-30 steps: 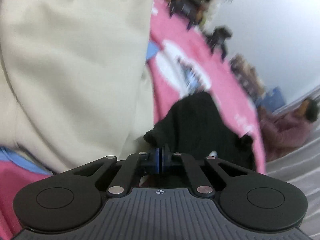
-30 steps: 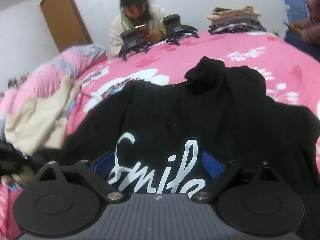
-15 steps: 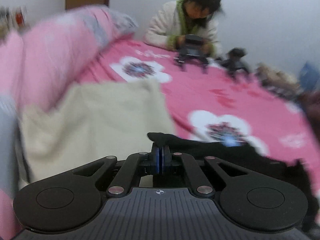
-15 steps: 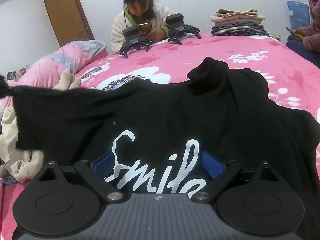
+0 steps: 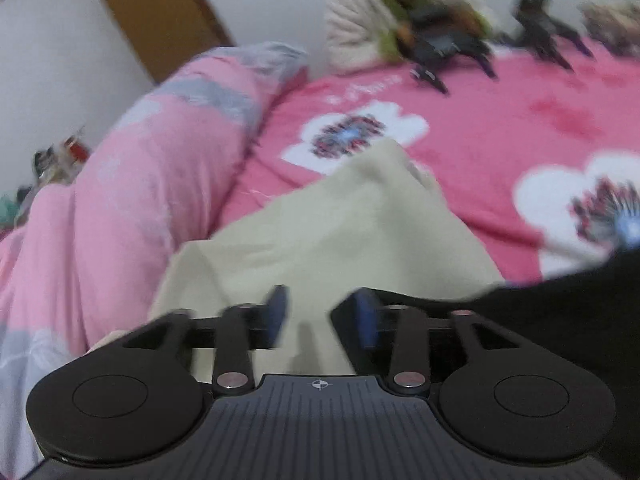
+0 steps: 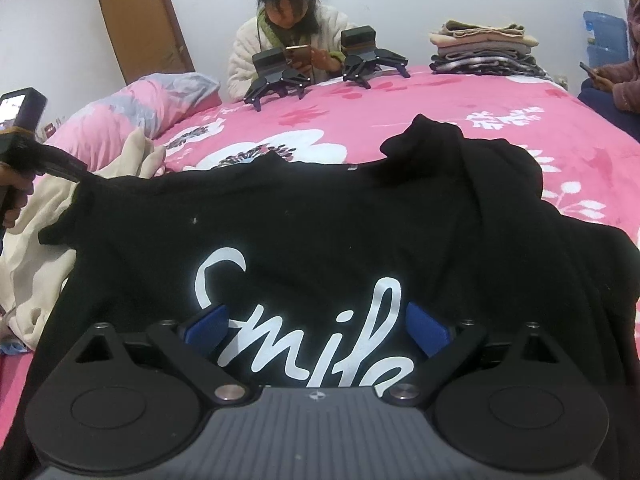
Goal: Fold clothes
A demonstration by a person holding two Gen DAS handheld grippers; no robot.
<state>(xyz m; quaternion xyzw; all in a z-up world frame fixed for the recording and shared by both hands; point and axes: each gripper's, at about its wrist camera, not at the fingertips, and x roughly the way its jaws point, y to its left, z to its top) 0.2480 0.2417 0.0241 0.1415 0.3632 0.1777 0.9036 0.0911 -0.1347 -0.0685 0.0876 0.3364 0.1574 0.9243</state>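
Observation:
A black shirt (image 6: pixel 320 216) with white "Smile" lettering lies spread on the pink flowered bed (image 6: pixel 500 96). My right gripper (image 6: pixel 316 326) is open, its blue pads either side of the lettering, just above the shirt. My left gripper (image 5: pixel 320 314) is open and empty over a cream garment (image 5: pixel 332 232); the black shirt's sleeve edge (image 5: pixel 568 300) lies to its right. In the right wrist view the left gripper (image 6: pixel 24 136) shows at the far left by the shirt's sleeve.
A cream garment (image 6: pixel 36 240) is bunched left of the shirt, by a pink quilt roll (image 5: pixel 120 184). A person (image 6: pixel 292 36) sits at the far edge with two spare grippers (image 6: pixel 360 56). Folded clothes (image 6: pixel 484 48) are stacked at the back right.
My left gripper was shut on the black sleeve and pulled it out to the left; now it has opened and the sleeve lies released. My right gripper stayed open over the lettering.

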